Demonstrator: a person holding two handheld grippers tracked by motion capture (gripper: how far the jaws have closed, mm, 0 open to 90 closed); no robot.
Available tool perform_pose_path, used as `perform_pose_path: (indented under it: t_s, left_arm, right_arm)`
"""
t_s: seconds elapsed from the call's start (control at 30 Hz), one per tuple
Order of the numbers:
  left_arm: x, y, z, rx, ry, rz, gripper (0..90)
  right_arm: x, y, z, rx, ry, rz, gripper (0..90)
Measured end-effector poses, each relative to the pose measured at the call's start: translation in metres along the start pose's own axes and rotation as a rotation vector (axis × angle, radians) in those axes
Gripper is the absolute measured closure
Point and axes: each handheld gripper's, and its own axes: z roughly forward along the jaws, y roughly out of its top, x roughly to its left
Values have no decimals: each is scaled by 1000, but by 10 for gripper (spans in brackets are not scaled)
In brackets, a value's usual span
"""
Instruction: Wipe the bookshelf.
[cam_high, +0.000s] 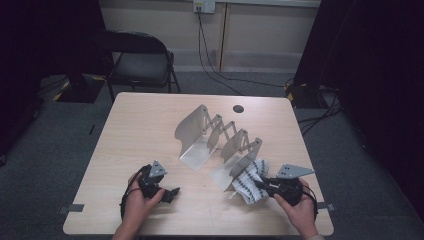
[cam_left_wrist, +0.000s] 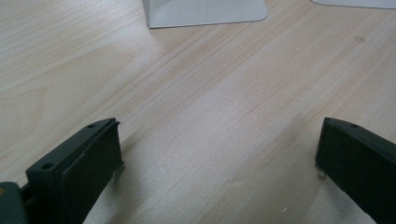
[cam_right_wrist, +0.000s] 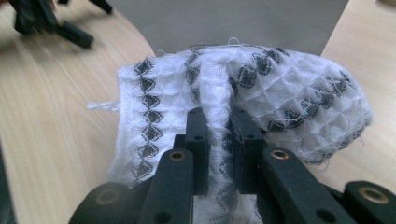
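white waffle cloth (cam_right_wrist: 243, 93) with black diamonds sits pinched between the right gripper (cam_right_wrist: 219, 140) jaws, bunched at the near end of the metal rack (cam_high: 220, 142), which lies just ahead and leftward. left gripper (cam_left_wrist: 219, 154) rests spread wide over bare table (cam_left_wrist: 210, 93), farther from the rack.

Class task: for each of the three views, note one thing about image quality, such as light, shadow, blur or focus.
High view: dim room, dark at both sides, the table evenly lit, the rack throwing soft shadows. Left gripper view: sharp wood grain, faint shadow beside each jaw. Right gripper view: the cloth sharp, the other hand-held gripper at top left blurred.
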Motion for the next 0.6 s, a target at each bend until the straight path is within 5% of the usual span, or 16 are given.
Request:
perform_pose_path:
  t_s: [0.37,0.6]
  left_arm:
    - [0,0,0,1,-1,3,0]
    - [0,0,0,2,-1,3,0]
  right_arm:
    - [17,55,-38,-154,-6,-92,799]
    - [20,53,-14,-96,21,-92,800]
